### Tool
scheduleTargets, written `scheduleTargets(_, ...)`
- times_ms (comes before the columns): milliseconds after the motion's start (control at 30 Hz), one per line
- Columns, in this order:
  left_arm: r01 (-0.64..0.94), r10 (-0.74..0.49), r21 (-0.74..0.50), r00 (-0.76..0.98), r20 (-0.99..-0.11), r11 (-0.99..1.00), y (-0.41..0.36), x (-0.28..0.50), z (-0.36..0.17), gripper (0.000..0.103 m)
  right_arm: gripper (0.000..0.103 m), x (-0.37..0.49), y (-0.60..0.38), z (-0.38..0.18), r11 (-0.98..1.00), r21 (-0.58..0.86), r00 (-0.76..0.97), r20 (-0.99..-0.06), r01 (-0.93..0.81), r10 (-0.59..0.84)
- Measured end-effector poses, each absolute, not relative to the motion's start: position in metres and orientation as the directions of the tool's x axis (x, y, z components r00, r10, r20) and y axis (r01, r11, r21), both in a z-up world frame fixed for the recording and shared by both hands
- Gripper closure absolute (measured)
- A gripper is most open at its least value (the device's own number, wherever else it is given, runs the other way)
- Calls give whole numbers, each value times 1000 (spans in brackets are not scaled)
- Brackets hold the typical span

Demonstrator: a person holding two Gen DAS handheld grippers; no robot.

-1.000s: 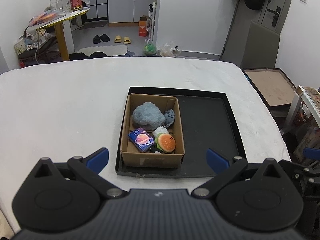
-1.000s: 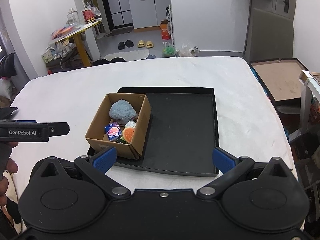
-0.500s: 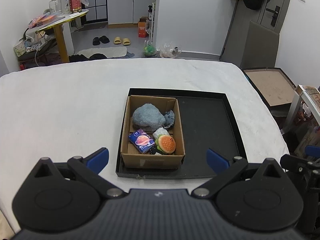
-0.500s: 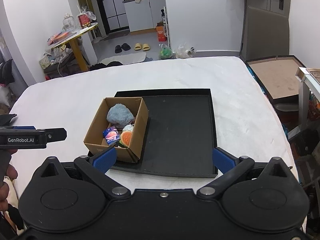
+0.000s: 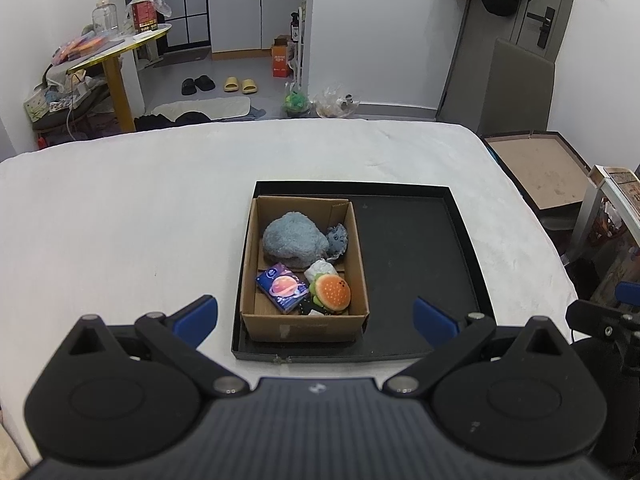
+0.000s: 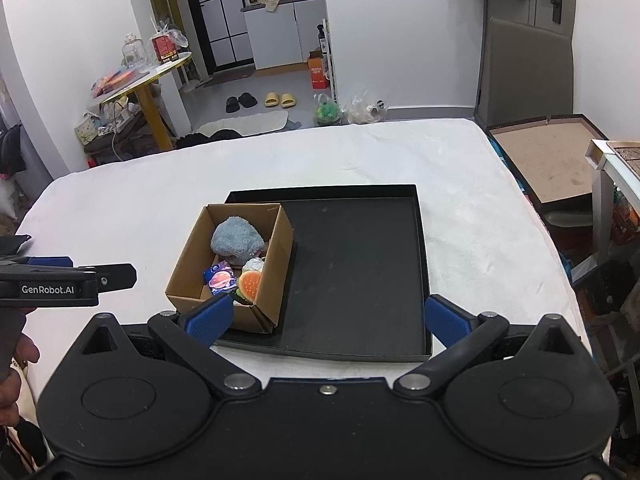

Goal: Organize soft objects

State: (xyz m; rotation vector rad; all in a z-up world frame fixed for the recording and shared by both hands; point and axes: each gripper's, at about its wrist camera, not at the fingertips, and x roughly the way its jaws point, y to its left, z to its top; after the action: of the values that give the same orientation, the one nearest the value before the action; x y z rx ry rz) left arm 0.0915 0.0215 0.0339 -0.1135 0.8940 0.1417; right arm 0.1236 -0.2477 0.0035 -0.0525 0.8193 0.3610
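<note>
A cardboard box stands in the left part of a black tray on a white-covered table. In the box lie a fuzzy blue-grey plush, a burger toy, a blue planet-print pack and a small white item. My left gripper hovers open before the box, empty. My right gripper is open and empty above the tray's near edge. The left gripper's body shows at the left of the right wrist view.
The white table cover spreads wide around the tray. Right of the table sit a brown-lined shallow box and a small white stand. A yellow side table and slippers lie beyond the far edge.
Both grippers have drawn back and up slightly, so the box and tray sit a little farther away. Both stay open and empty; nothing in the box has moved.
</note>
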Motion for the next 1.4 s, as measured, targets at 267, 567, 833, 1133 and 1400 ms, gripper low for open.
scheduleTargets(267,-165,78,-32,616,-784,986,20,93,34,0,0,122,-243,5,937,86,625,-724,-338,291)
scheduleTargets(567,-161,79,-27,613,-786,987,19,93,35,0,0,121,-242,10,937,82,630,-720,-339,290)
scheduleTargets(833,-149,74,-24,615,-785,989,18,94,36,0,0,122,-242,11,938,79,629,-723,-337,286)
scheduleTargets(1133,-143,73,-17,603,-795,990,18,97,32,0,0,125,-239,12,937,65,624,-729,-343,279)
scheduleTargets(1400,-138,66,-22,597,-800,990,19,103,30,0,0,131,-240,9,941,71,621,-734,-332,274)
